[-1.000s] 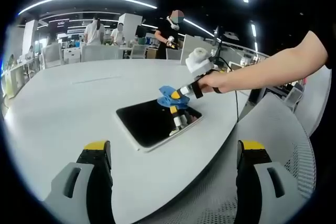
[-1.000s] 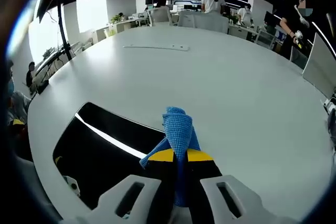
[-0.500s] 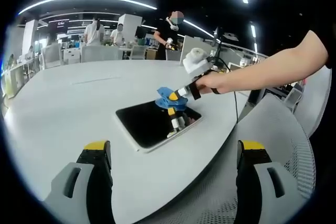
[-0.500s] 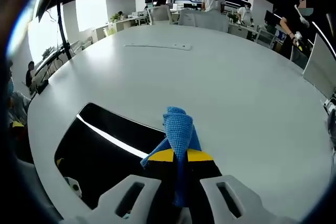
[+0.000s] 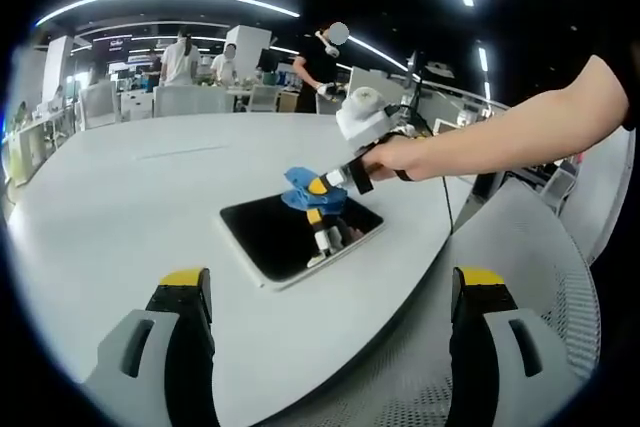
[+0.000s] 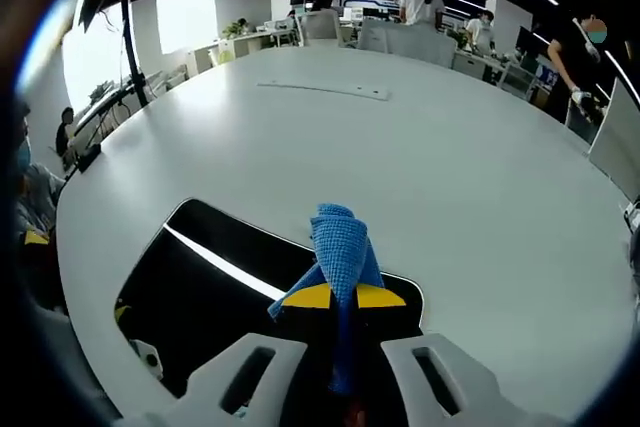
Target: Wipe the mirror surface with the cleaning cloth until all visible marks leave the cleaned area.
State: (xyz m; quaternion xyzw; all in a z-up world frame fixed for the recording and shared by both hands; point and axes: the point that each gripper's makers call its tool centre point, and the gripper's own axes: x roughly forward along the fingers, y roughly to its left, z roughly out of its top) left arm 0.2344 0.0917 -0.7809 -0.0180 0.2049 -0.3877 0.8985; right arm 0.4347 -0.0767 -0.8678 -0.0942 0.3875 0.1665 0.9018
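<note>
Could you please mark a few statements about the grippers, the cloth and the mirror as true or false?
1. The right gripper is shut on the blue cloth. True.
2. The left gripper holds the mirror down. False: its jaws stand open and apart from the mirror.
3. The mirror lies flat on the white table. True.
4. The cloth lies loose on the table beside the mirror. False: it is clamped in the right gripper, over the mirror's far part.
5. The mirror is round. False: it is rectangular with rounded corners.
</note>
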